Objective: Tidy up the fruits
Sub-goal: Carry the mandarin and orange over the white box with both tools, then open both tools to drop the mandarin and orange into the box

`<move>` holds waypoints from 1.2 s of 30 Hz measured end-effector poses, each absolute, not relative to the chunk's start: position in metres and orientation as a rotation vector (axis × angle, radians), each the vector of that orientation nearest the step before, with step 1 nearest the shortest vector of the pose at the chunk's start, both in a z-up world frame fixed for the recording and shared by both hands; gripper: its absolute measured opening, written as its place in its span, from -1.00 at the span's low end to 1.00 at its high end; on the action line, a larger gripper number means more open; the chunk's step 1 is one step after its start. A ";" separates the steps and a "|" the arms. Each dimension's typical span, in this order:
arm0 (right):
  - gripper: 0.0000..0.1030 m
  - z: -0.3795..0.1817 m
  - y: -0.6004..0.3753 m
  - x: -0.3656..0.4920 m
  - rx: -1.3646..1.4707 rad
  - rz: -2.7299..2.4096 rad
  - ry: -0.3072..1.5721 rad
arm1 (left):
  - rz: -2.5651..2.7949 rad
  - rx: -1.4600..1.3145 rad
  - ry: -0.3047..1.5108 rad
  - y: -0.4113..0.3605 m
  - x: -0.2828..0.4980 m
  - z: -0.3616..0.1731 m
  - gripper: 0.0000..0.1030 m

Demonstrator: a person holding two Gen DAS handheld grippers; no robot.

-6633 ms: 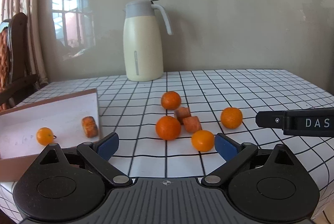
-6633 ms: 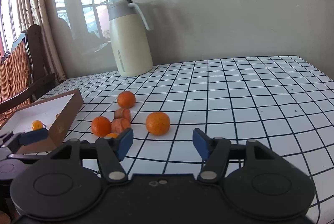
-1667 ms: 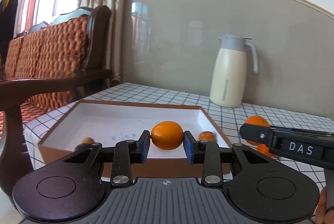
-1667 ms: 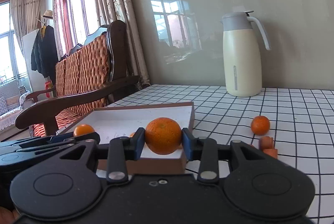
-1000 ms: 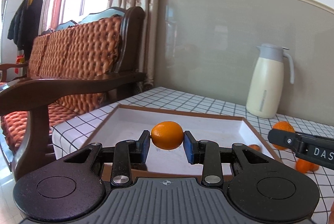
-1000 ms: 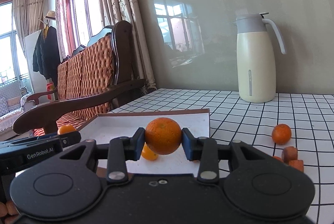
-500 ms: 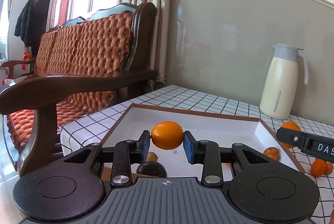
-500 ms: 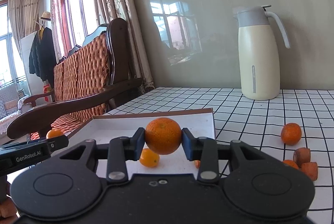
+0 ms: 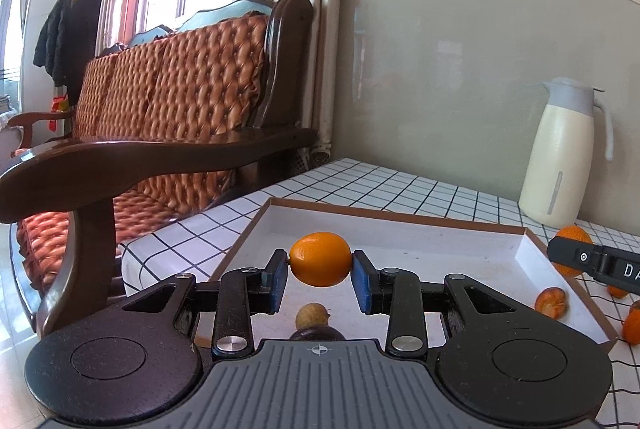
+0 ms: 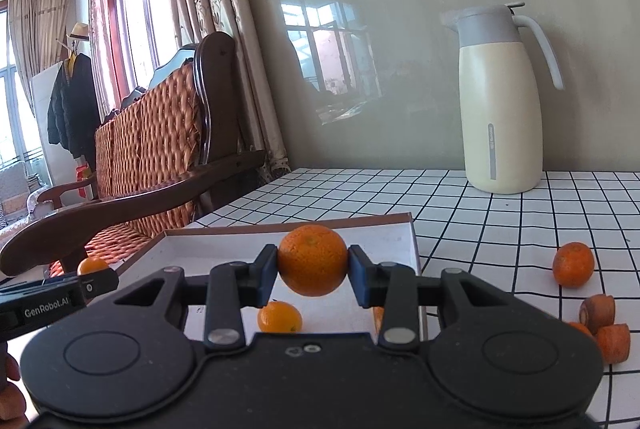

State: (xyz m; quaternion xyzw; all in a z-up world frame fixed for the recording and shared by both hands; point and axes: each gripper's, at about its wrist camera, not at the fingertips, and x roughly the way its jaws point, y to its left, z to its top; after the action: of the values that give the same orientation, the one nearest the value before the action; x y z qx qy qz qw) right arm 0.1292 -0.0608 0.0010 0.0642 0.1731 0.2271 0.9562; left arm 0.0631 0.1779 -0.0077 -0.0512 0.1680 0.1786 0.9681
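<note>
In the right wrist view the left gripper (image 10: 94, 279) at the far left reads "GenRobot.AI", while in the left wrist view the right gripper (image 9: 560, 253) at the far right shows only "D A". The left gripper clamps an oval fruit (image 9: 320, 259) and the right an orange (image 10: 313, 260), both held above the tray (image 9: 472, 221), which holds a small tan fruit (image 9: 311, 315), a small orange (image 10: 279, 316) and an orange piece (image 9: 552, 302). Only the right view shows the carrot chunks (image 10: 604, 325) and loose orange (image 10: 573, 264) on the gridded table (image 10: 480, 205); both show the jug (image 10: 500, 101).
</note>
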 end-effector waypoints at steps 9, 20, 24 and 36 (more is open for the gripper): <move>-0.42 -0.001 -0.053 0.147 0.119 0.437 0.371 | 0.372 -0.108 0.363 0.188 0.082 -0.012 -0.32; 0.25 -0.002 -0.055 0.169 0.115 0.349 0.383 | 0.406 -0.120 0.414 0.199 0.114 -0.022 -0.27; 0.57 0.005 -0.062 0.161 0.157 0.357 0.329 | 0.430 -0.129 0.365 0.196 0.105 -0.014 1.00; 0.88 0.023 -0.078 0.135 0.201 0.441 0.216 | 0.446 -0.014 0.233 0.175 0.077 0.008 1.00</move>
State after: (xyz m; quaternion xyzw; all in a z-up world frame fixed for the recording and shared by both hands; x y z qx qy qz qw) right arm 0.1352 -0.0780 0.0227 0.0993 0.1067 0.2180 0.9650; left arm 0.0768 0.1755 0.0081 -0.0071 0.1154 0.2208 0.9684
